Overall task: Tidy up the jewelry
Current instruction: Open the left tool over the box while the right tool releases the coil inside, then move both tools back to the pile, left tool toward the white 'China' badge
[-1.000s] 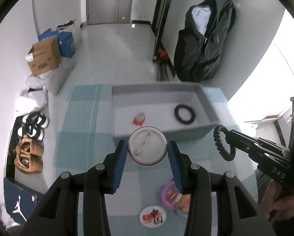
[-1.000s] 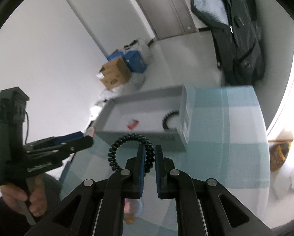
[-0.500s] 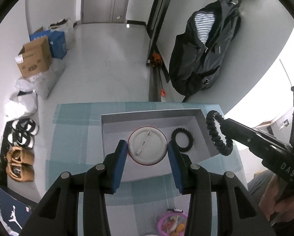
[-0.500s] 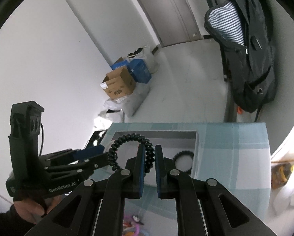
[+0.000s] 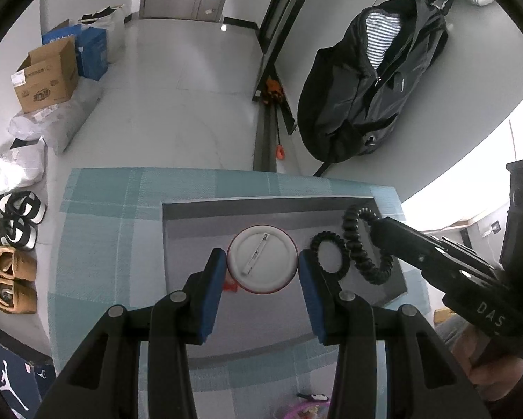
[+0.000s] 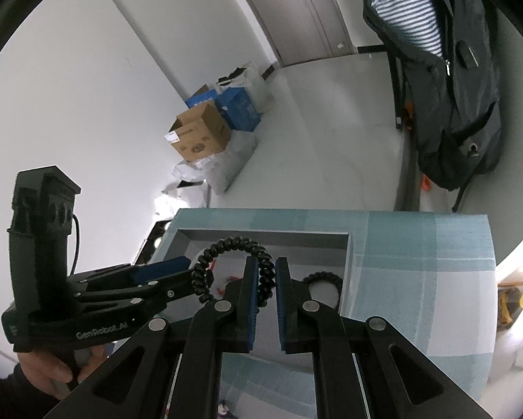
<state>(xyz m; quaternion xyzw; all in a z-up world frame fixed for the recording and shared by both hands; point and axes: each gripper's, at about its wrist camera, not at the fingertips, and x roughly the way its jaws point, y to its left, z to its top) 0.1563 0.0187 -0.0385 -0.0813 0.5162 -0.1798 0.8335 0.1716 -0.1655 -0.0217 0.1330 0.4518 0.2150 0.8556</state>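
My left gripper (image 5: pixel 261 262) is shut on a round white pin badge (image 5: pixel 261 260), back side up, held over the grey tray (image 5: pixel 261 209). My right gripper (image 6: pixel 264 269) is shut on a black coil hair tie (image 6: pixel 226 248) and holds it above the tray's right part (image 6: pixel 261 235); the hair tie also shows in the left wrist view (image 5: pixel 362 248). A second black coil hair tie (image 5: pixel 329 256) lies in the tray. A small red item (image 5: pixel 230 285) lies in the tray under the badge.
The tray stands on a blue checked cloth (image 5: pixel 114 230) near the table's far edge. A pink item (image 5: pixel 306 410) lies on the cloth near me. A black backpack (image 5: pixel 373 90) leans on the wall beyond; boxes (image 5: pixel 48 73) and shoes (image 5: pixel 13 272) are on the floor at the left.
Both grippers have moved forward over the tray with their items. The right gripper's hair tie has come down closer to the hair tie lying in the tray.
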